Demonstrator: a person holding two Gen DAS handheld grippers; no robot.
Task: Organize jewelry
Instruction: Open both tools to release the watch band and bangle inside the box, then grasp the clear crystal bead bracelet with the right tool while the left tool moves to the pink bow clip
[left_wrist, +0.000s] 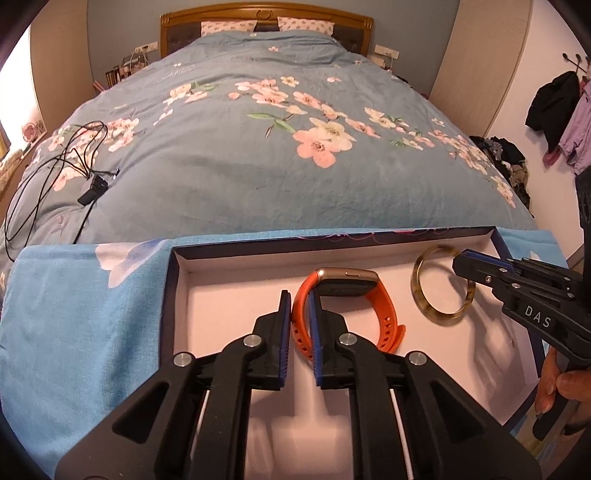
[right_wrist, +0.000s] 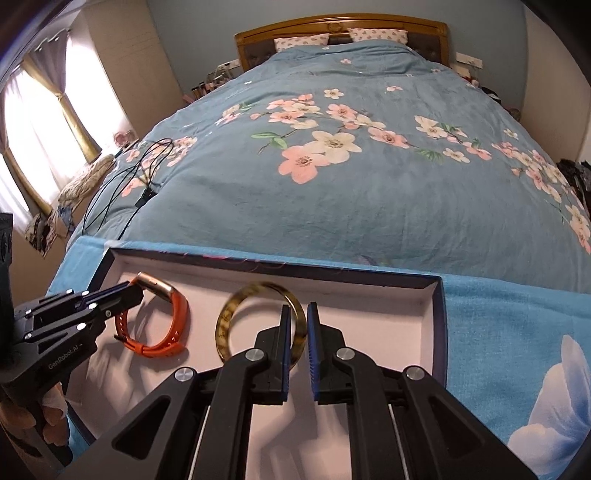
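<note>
My left gripper (left_wrist: 298, 312) pinches the orange watch's (left_wrist: 347, 306) strap, while my right gripper (right_wrist: 296, 325), slightly parted, straddles the bangle's (right_wrist: 236, 314) right rim.

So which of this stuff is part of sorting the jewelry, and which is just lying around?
Job: orange watch band, amber bangle, tray box, left gripper, right gripper.
Lying about: black cable, flowered quilt, blue towel, hanging clothes.

Watch (left_wrist: 347, 306) left of bangle (left_wrist: 441, 286) — in tray (left_wrist: 177, 280)
</note>
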